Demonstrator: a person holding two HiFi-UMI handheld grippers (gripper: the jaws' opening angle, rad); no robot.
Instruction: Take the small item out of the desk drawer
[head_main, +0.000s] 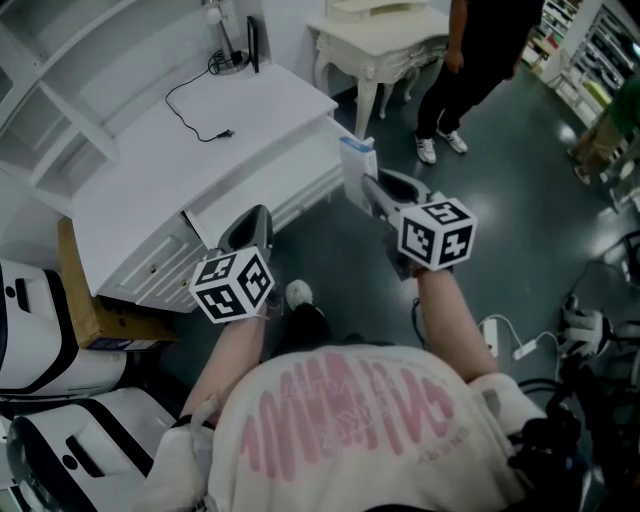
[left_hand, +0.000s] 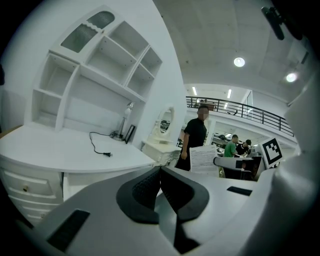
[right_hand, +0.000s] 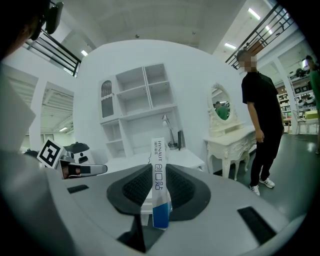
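White-and-blue, the small box (right_hand: 160, 212) stands upright between the dark pads of the right gripper (right_hand: 159, 172), which are clamped on its two flat sides, with its printed top rising above the fingertips. Left gripper (left_hand: 160, 174) has its jaws pressed together with nothing between them. Both grippers hang over the dark floor (head_main: 500, 200) in front of the white desk (head_main: 200, 170), with the box near the desk's front corner and not touching it.
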